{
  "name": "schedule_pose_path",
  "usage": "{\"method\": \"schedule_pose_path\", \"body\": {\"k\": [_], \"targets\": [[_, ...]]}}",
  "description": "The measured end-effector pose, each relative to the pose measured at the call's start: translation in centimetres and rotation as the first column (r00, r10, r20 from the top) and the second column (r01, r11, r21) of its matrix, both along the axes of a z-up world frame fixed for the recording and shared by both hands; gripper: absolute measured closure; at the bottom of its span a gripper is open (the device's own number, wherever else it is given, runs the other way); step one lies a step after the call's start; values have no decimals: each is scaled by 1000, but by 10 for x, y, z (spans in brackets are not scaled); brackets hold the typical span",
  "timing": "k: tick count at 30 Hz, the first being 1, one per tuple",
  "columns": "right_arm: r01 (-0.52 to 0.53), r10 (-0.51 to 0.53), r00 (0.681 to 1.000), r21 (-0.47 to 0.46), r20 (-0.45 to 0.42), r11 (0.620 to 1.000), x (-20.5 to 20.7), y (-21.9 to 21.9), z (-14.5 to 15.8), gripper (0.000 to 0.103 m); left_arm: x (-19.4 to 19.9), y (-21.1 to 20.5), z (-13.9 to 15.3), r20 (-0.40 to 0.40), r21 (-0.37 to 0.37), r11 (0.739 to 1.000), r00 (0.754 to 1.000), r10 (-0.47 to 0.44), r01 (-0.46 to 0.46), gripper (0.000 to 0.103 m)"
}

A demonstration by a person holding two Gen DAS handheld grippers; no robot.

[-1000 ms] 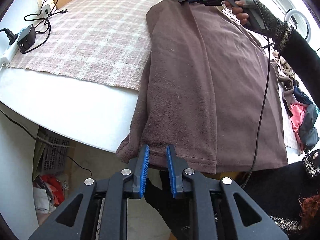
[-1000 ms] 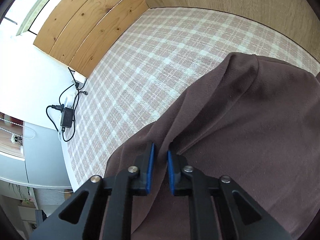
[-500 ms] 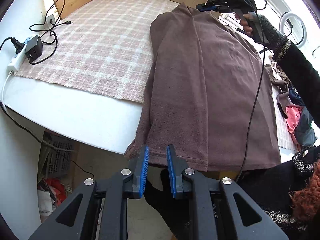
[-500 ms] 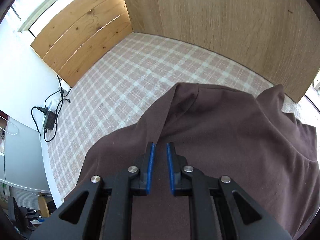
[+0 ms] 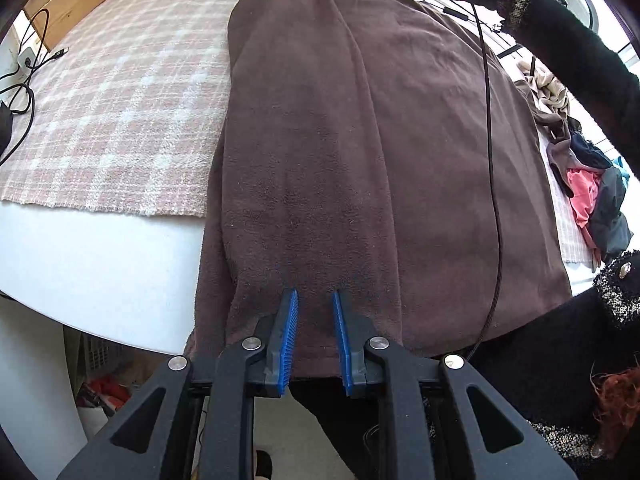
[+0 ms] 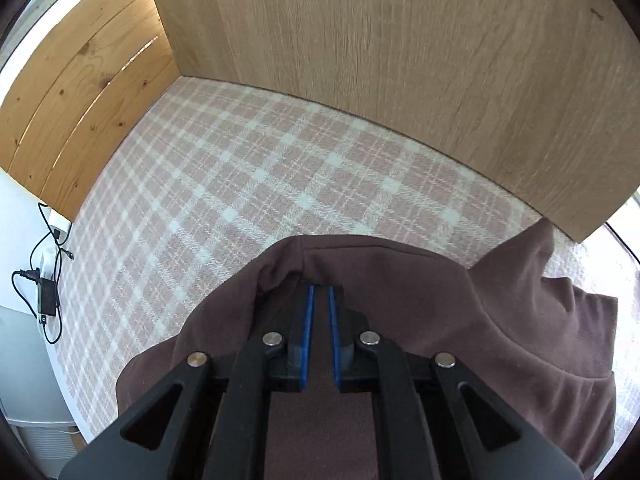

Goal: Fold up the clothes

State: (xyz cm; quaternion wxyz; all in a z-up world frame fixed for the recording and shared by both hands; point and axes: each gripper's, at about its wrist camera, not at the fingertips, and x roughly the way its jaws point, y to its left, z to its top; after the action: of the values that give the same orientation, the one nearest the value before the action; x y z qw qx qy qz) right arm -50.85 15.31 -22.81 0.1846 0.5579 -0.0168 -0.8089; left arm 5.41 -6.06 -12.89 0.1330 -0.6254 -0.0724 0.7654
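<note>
A brown fleece garment (image 5: 360, 140) lies spread lengthwise on the table, its near hem hanging over the front edge. My left gripper (image 5: 314, 296) hovers over that hem, open a narrow gap with nothing between the pads. My right gripper (image 6: 319, 288) is at the garment's far end (image 6: 480, 320). Its jaws are closing, almost together, and the fabric's edge fold bunches around the tips and is pinched there. In the left wrist view the cloth peaks up toward it, under a person's black sleeve (image 5: 580, 52).
A pink plaid cloth (image 5: 120, 100) covers the white table (image 5: 100, 248). A wooden panel (image 6: 400, 60) stands right behind the garment. A pile of clothes (image 5: 588, 184) lies at the right. A power adapter with cables (image 6: 46, 300) lies at the left. A black cable (image 5: 494, 160) crosses the garment.
My left gripper has come forward from off the table edge to over the near hem. My right gripper has travelled to the garment's far edge, and fabric now wraps its tips.
</note>
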Motion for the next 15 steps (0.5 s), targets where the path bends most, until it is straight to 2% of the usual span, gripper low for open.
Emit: {"method": "schedule_pose_path", "body": {"k": [3,5,7,9,11,13,14,15], "targets": [[-131,131,991,-101,-2,986,26,-24,13,93,9,-14,13,-30,18,999,998,51,-50,86],[-249,256,966,-124,37,960,42,-54,3,93,17,-27,23,-59,9,995,993,101,-101,86],[-326,329,942,-52,65,944,55,-79,-14,92,24,-43,26,-70,-12,987,984,161,-162,86],[-356,350,932,56,91,933,67,-85,-35,91,30,-56,25,-74,-30,977,975,210,-213,86],[-322,317,944,47,91,946,70,-82,-30,90,29,-63,19,-66,-35,971,970,235,-237,85],[-310,305,949,67,76,948,77,-85,-18,89,27,-61,15,-65,-24,975,974,217,-219,79],[-340,336,940,70,59,938,85,-91,-11,84,26,-59,13,-66,-19,978,976,206,-208,77],[-367,365,930,80,49,927,92,-99,-5,78,24,-55,12,-73,-18,982,980,187,-189,70]]}}
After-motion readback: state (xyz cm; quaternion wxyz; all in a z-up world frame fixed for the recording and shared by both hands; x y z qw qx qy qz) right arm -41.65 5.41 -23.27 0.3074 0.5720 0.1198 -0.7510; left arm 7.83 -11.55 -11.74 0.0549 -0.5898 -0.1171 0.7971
